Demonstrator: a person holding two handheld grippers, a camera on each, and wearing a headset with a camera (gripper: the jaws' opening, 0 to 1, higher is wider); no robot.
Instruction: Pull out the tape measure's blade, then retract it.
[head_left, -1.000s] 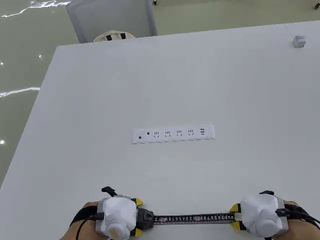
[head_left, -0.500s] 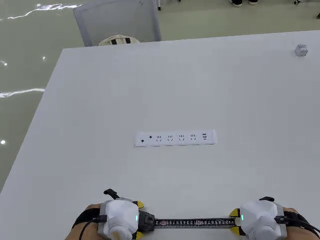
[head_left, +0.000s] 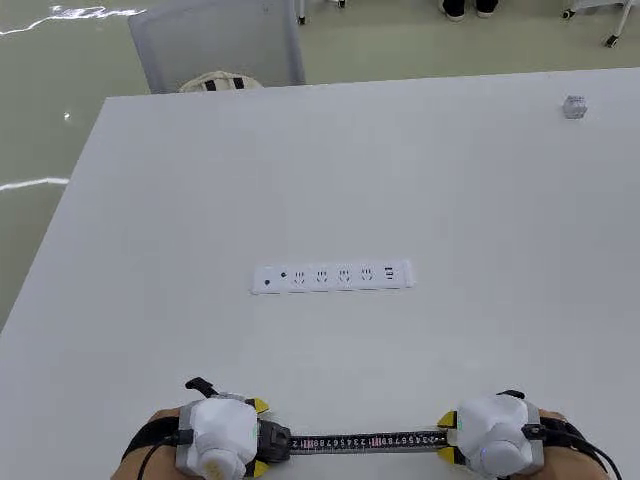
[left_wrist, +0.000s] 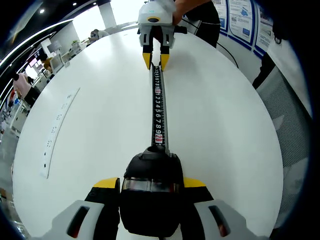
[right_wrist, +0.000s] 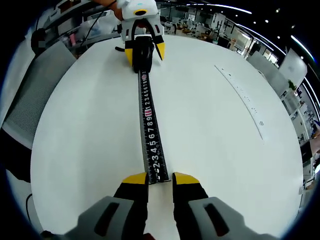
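Jaws of the left gripper (head_left: 262, 437) are clamped on both sides of the black tape measure (head_left: 277, 440), sitting on the table (head_left: 180, 220) on the person's side of the power strip (head_left: 330, 276), just off its left end. Out comes the blade (head_left: 370, 440), numbers up, running low along the table, parallel to the strip and well apart from it. Over at the right gripper (head_left: 447, 437), the yellow tips are pinched together on the blade's end, just past the strip's right end.
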